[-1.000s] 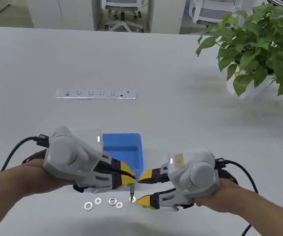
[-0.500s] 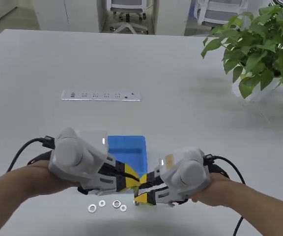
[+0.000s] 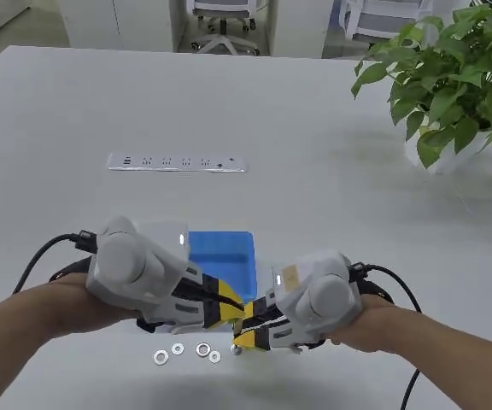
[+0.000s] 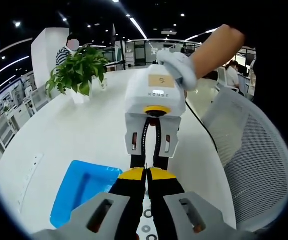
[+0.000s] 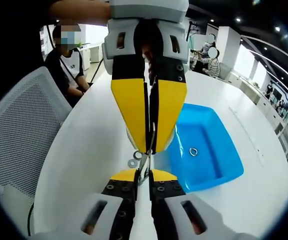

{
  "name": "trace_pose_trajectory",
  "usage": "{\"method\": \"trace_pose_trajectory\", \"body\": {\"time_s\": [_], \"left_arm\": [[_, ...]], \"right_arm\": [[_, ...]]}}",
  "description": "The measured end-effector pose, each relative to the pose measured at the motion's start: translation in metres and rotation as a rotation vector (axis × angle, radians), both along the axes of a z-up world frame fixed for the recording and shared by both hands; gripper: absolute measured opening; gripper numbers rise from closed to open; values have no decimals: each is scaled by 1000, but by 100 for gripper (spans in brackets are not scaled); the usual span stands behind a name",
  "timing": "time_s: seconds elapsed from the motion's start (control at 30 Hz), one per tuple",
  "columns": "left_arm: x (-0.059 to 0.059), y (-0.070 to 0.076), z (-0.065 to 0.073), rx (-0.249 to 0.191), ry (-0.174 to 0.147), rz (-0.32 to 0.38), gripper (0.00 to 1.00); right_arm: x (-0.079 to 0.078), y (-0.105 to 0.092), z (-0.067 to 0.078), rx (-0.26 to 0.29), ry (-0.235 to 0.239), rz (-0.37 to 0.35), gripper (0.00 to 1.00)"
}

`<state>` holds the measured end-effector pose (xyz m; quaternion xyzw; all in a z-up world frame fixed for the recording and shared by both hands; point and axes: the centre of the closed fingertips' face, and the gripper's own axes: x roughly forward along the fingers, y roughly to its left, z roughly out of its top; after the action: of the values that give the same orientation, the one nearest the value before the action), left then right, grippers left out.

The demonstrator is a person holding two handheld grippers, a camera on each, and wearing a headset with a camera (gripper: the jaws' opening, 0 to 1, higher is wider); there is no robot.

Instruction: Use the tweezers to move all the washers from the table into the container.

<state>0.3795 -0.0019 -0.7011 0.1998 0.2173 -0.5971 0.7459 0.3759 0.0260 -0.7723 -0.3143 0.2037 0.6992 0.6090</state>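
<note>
Your left claw (image 4: 146, 173) comes in low from the left, clenched on thin metal tweezers (image 5: 145, 160). Their long axis runs claw to claw; tips hidden. Your right claw (image 5: 144, 176) faces it, pinched on them. Flat silver washers (image 3: 202, 349) lie just below on the white counter (image 3: 331, 171), near the blue plastic container (image 3: 222, 256).

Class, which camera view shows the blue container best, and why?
The right gripper view: the container shows most of its basin, with one washer lying inside. In the head view its near edge is hidden behind the left gripper; in the left gripper view it sits low and partly cut off.
</note>
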Motion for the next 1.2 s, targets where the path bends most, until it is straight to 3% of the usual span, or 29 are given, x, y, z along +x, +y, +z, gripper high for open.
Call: {"method": "trace_pose_trajectory", "body": {"time_s": [0.77, 0.97, 1.2], "left_arm": [[-2, -1, 1, 8, -7, 1, 7], [0, 1, 5, -4, -8, 12, 11], [-3, 7, 7, -9, 12, 21, 23]], "right_arm": [[-1, -2, 1, 4, 32, -37, 8], [-1, -3, 4, 8, 32, -45, 8], [-1, -2, 10, 16, 31, -42, 8]]}}
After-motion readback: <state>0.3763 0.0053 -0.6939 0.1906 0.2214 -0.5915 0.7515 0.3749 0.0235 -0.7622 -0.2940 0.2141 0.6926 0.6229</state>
